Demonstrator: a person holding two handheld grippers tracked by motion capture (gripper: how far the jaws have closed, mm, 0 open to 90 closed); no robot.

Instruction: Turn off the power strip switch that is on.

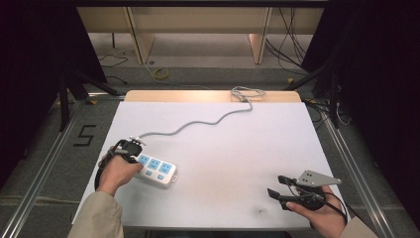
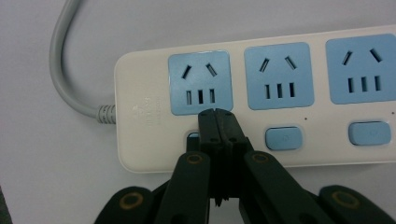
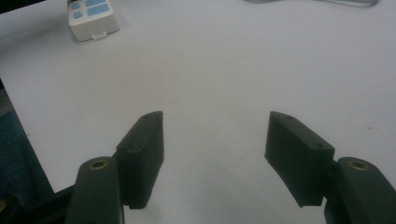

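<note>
A white power strip (image 1: 157, 169) with three blue sockets and blue switch buttons lies at the table's front left; its grey cable (image 1: 198, 124) snakes off to the far edge. My left gripper (image 1: 128, 148) is at the strip's cable end. In the left gripper view the power strip (image 2: 280, 93) lies crosswise, and my left gripper (image 2: 216, 116) is shut, its tips over the first switch button (image 2: 191, 136) just below the first socket (image 2: 200, 83). My right gripper (image 1: 277, 186) hovers open at the front right, nothing between its jaws. The right gripper view (image 3: 215, 126) faces the strip's far end (image 3: 91, 18).
The white tabletop (image 1: 237, 144) has a wooden strip (image 1: 208, 95) along its far edge, where the cable coils. A small dark mark (image 1: 258, 211) lies near the front edge. Metal rails and dark curtains flank the table; a "5" (image 1: 84, 135) is marked on the floor at left.
</note>
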